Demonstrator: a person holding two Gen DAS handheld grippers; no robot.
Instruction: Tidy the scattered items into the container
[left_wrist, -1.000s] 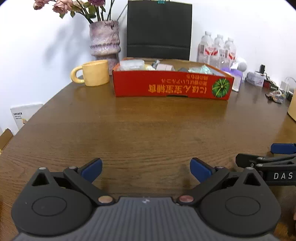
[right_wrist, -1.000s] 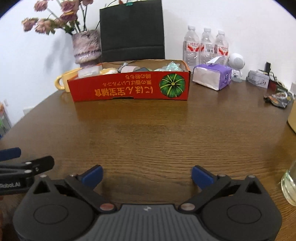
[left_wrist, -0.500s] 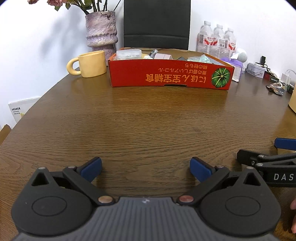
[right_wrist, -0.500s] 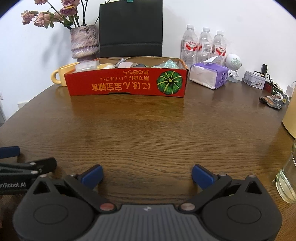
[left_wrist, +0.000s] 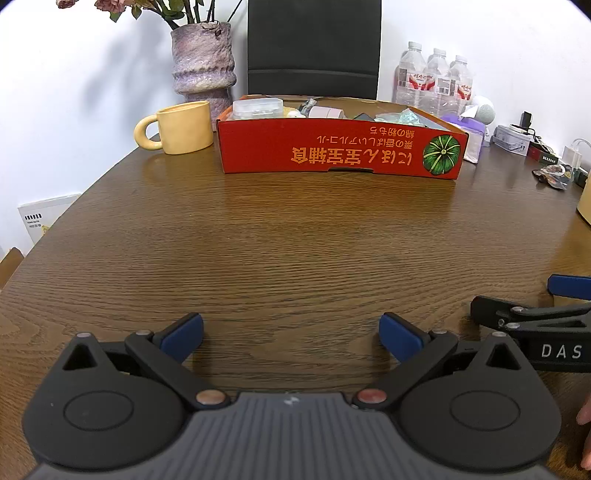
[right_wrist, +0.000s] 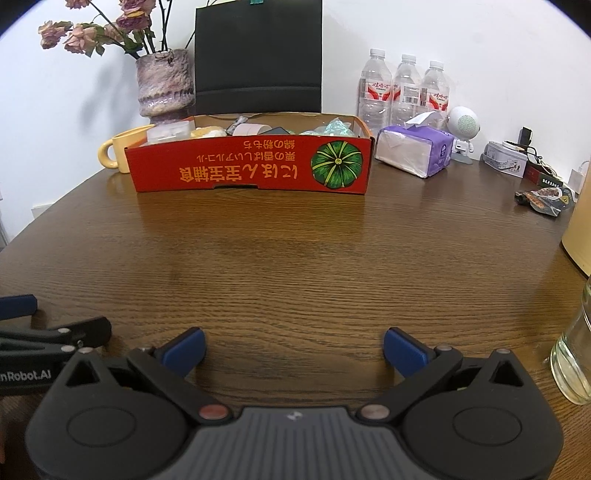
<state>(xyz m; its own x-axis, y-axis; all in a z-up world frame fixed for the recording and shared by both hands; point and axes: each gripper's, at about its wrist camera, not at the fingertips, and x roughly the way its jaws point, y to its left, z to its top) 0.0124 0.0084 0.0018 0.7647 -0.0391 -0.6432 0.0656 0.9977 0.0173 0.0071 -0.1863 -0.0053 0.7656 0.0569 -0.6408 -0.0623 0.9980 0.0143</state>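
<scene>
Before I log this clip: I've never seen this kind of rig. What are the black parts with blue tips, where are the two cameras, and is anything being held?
No robot arm here: a person holds one two-finger tool in each hand, with a fisheye camera on each looking forward along the fingers. The left gripper and right gripper both have their jaws wide apart, holding nothing. Each view catches the other tool at its edge. Both face a red cardboard box on the wooden table, already holding small items. Around it stand a yellow mug, a vase of flowers, a tissue pack and water bottles.
</scene>
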